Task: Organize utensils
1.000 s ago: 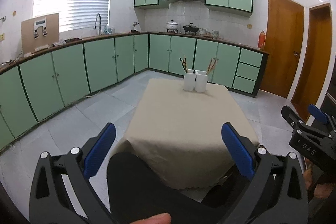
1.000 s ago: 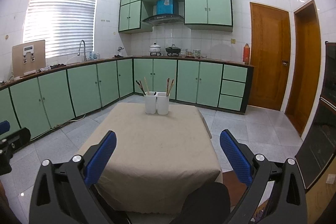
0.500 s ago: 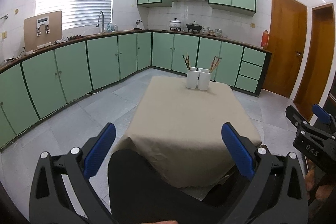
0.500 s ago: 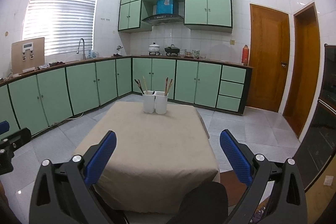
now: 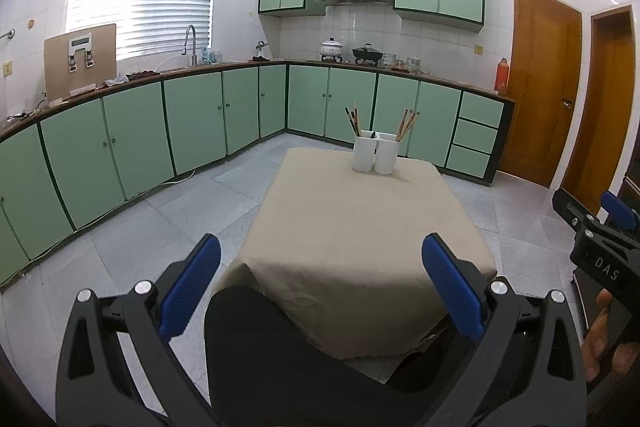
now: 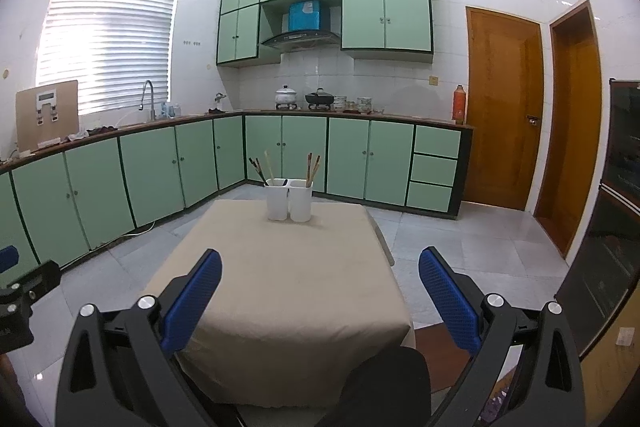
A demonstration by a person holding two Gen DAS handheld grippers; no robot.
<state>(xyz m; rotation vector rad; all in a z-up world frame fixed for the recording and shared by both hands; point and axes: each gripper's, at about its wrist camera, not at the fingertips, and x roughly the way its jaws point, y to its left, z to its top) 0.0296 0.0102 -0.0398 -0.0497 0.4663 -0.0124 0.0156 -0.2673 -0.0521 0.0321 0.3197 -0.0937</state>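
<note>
Two white utensil holders stand side by side at the far end of a table with a beige cloth (image 5: 360, 223). The left holder (image 5: 363, 154) has dark and light chopsticks in it, the right holder (image 5: 386, 156) has brown chopsticks. They also show in the right wrist view: left holder (image 6: 276, 201), right holder (image 6: 301, 202), cloth (image 6: 288, 275). My left gripper (image 5: 320, 283) is open and empty, well short of the holders. My right gripper (image 6: 320, 291) is open and empty, also near the table's front edge. The right gripper's body shows at the right of the left wrist view (image 5: 600, 251).
Green base cabinets (image 6: 160, 167) run along the left and back walls, with a sink, pots and a red bottle on the counter. Two wooden doors (image 6: 504, 107) stand at the right. A dark-clothed knee (image 5: 280, 347) sits below the table's front edge. Grey tile floor surrounds the table.
Both views have tilted slightly upward, so the table and holders sit lower in the frames. Both grippers stay open and empty.
</note>
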